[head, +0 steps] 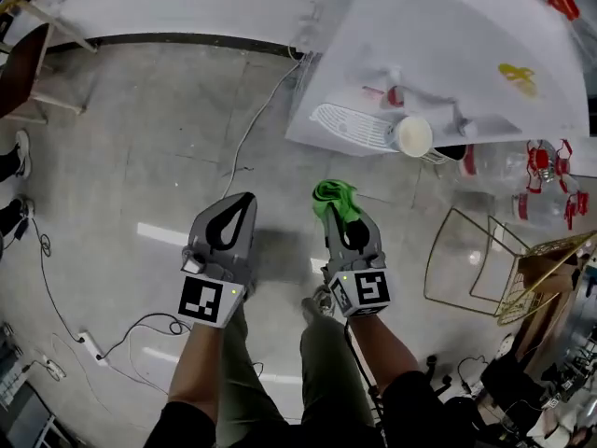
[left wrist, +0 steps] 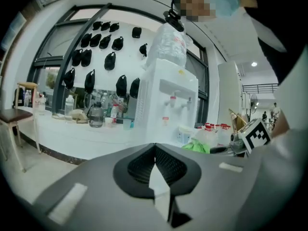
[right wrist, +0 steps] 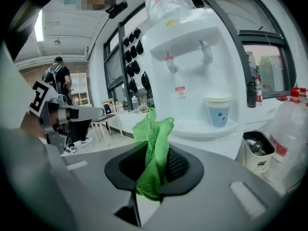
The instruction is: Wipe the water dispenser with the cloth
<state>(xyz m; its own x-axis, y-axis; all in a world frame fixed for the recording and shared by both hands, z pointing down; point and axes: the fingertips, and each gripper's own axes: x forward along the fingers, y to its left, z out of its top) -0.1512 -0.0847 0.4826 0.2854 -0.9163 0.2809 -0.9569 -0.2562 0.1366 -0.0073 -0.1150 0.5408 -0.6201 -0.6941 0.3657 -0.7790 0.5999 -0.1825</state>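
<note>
The white water dispenser (head: 448, 54) stands ahead of me and to the right, with a bottle on top, two taps and a paper cup (head: 412, 135) on its drip tray. My right gripper (head: 338, 215) is shut on a green cloth (head: 334, 197), a short way in front of the tray and apart from it. In the right gripper view the cloth (right wrist: 155, 143) sticks up between the jaws of the right gripper (right wrist: 156, 150), with the dispenser (right wrist: 197, 66) and the cup (right wrist: 218, 109) beyond. My left gripper (head: 233, 213) is shut and empty, level with the right one. The left gripper view shows the dispenser (left wrist: 166, 105) further off.
Large water bottles (head: 532, 171) with red caps lie right of the dispenser, beside a gold wire rack (head: 485, 259). A small bin (right wrist: 257, 153) sits by the dispenser's base. Cables (head: 252, 129) run over the floor. A white counter (head: 168, 7) and a chair (head: 28, 63) stand at the far left.
</note>
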